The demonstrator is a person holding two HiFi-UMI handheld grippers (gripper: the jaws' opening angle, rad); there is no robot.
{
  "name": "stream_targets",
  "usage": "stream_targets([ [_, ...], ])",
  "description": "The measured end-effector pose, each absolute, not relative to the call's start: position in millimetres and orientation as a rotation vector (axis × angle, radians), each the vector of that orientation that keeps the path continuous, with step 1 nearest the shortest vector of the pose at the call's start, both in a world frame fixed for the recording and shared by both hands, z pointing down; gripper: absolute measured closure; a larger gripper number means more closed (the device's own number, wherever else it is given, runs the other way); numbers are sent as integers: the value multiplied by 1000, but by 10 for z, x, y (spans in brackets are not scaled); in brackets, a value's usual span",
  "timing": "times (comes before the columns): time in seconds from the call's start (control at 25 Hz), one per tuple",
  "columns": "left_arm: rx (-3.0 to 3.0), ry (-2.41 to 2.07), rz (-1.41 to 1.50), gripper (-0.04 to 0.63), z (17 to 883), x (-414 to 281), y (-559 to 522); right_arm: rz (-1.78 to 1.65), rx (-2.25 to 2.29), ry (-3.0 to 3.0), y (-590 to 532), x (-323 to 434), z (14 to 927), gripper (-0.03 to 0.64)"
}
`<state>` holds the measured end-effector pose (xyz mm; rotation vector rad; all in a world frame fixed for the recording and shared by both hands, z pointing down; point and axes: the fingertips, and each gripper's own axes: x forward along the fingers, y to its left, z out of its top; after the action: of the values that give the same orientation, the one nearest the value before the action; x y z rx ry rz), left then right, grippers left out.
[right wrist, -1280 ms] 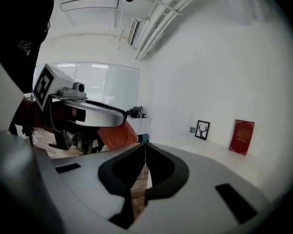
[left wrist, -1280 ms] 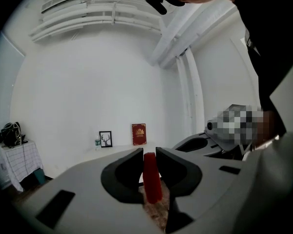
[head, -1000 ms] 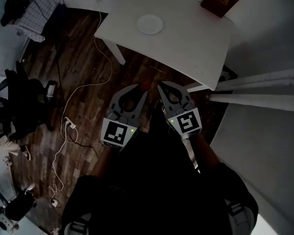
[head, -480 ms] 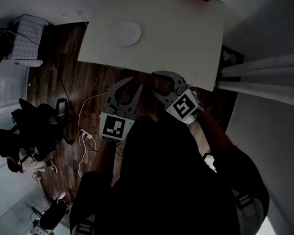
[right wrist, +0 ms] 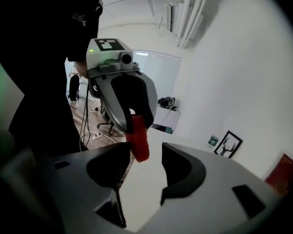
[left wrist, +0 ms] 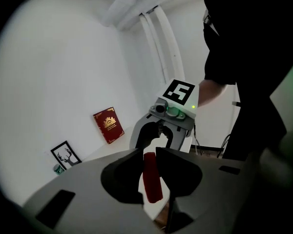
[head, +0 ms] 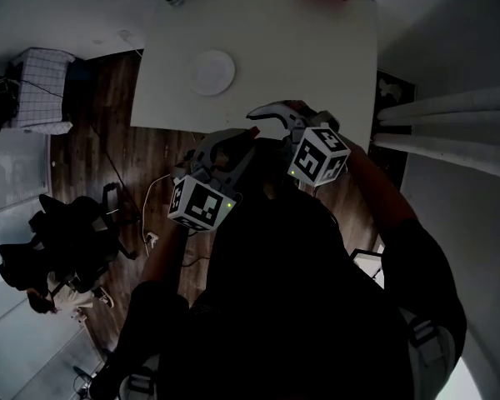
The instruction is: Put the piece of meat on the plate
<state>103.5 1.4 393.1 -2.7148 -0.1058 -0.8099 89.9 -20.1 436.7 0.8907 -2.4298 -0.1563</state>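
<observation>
Head view: both grippers meet nose to nose over the near edge of the white table (head: pixel 333 48). The plate (head: pixel 212 72) sits bare on it, at about 11 o'clock from the jaws and well apart.
Left gripper (left wrist: pixel 149 152): clamped on the piece of meat (left wrist: pixel 152 177), with the pads pressing its two broad faces.
Right gripper (right wrist: pixel 146 150): the jaws are opening wide and the pads press on nothing. The meat's free end hangs at the mouth of the gap, close to the jaw at 9 o'clock. I cannot tell whether it touches.
Meat, place: in the air, carried by the left gripper alone, and not yet on the plate.
Meat, build: a narrow red strip that looks light. It stands straight out of the grip without drooping, so it is probably fairly stiff.
Meat, surface: it appears smooth, so a weak pinch could let it slide. It does not look fragile.
Where to hold: across the broad faces near the middle. A grip by one end would likely let it swing or twist.
Next move: carry it toward 11 o'clock, lower it over the plate, then release.
Risk: the strip could catch on the right jaw at 9 o'clock as the two grippers part.
</observation>
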Motion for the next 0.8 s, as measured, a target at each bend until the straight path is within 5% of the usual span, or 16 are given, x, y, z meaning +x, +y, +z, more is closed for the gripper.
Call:
stream_targets([
  [0.12,-2736,-169,-815,514,3968,1102,-151,-200,836,-2412,-313,878,4410,483],
  [0.8,-2885,-62,-796,464,4279,1142,-809,-133,947,-2248,-826,1054,4618,519],
])
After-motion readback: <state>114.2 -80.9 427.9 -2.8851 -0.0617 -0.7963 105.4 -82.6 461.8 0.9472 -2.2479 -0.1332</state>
